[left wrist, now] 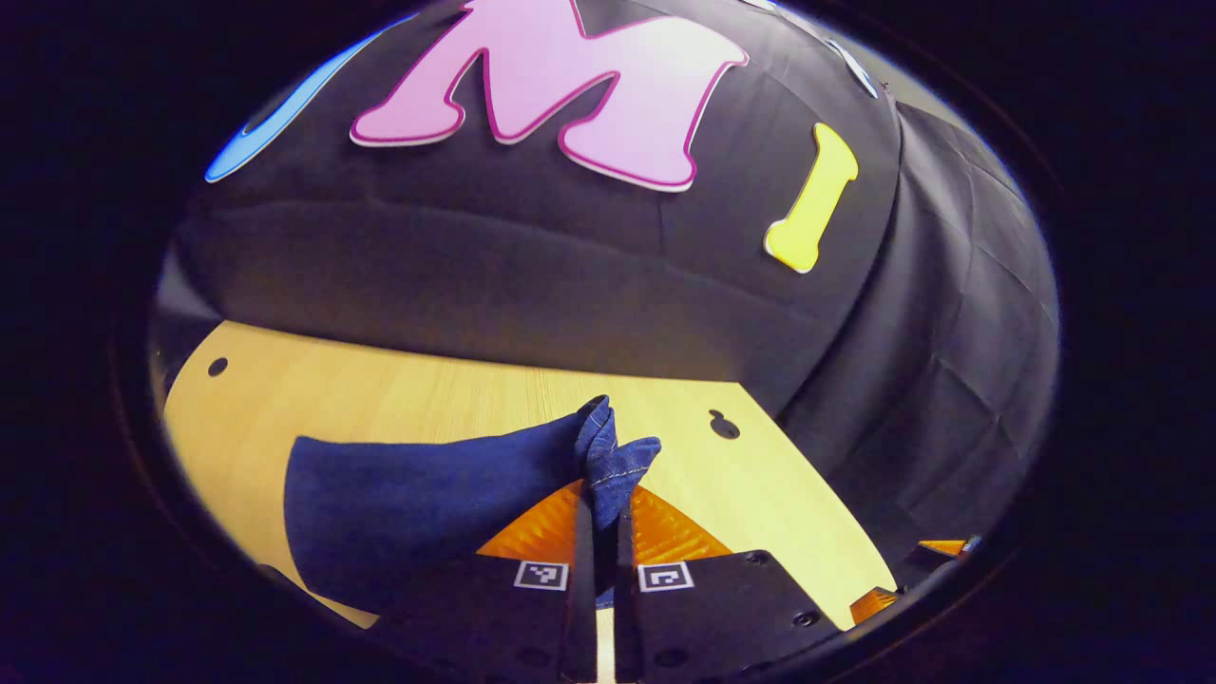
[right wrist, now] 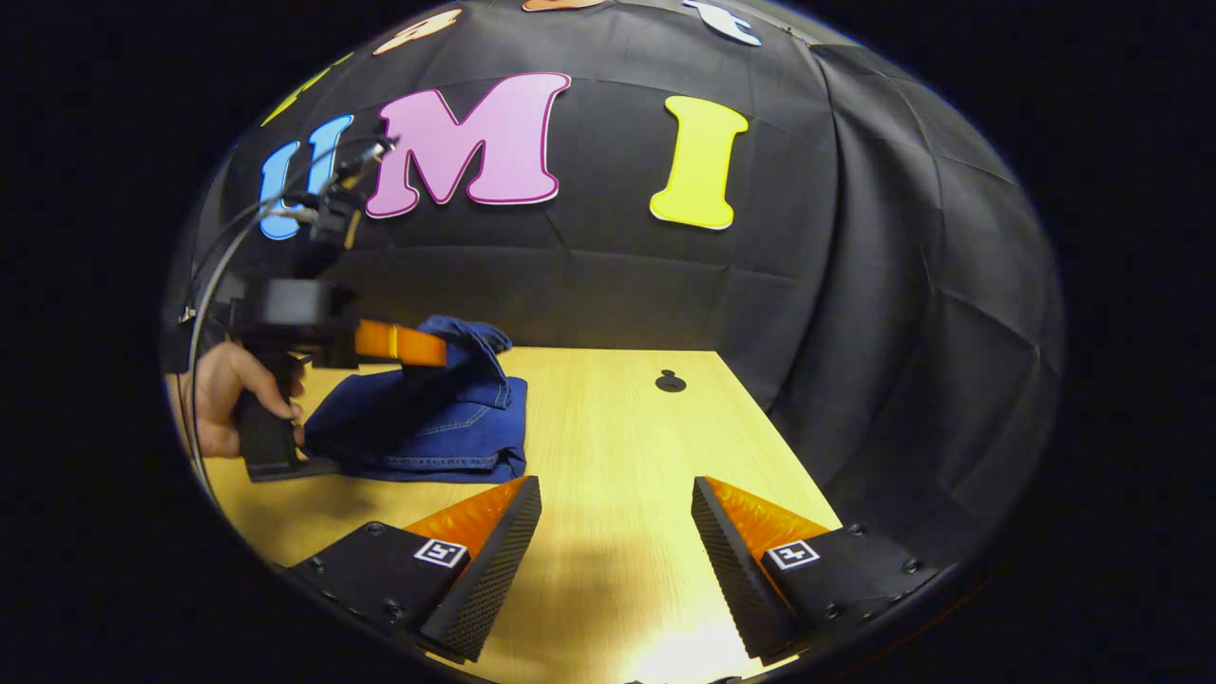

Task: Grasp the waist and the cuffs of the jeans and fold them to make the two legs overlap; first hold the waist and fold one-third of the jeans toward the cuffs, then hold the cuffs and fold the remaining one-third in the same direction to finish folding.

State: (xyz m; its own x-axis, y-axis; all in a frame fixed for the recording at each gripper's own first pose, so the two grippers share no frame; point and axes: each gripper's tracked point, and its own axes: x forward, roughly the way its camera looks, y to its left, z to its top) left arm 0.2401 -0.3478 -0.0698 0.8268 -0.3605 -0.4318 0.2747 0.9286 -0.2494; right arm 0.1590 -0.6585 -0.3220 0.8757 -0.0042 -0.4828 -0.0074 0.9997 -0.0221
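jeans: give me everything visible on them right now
The jeans are dark blue denim with tan stitching, lying as a folded bundle on the far left of the light wooden table. One bunched edge is lifted off the pile, pinched between both fingers of the left hand-held gripper, with a tuft of fabric poking past the fingertips. The rest sags down onto the table. The right hand-held gripper is open and apart from them. Whether the pinched edge is waist or cuff is unclear.

No readable words or numbers here beyond small square black-and-white coded markers (right wrist: 441, 552) on the black bases of the orange-and-black gripper fingers (right wrist: 494, 532), patterns only, no lettering.
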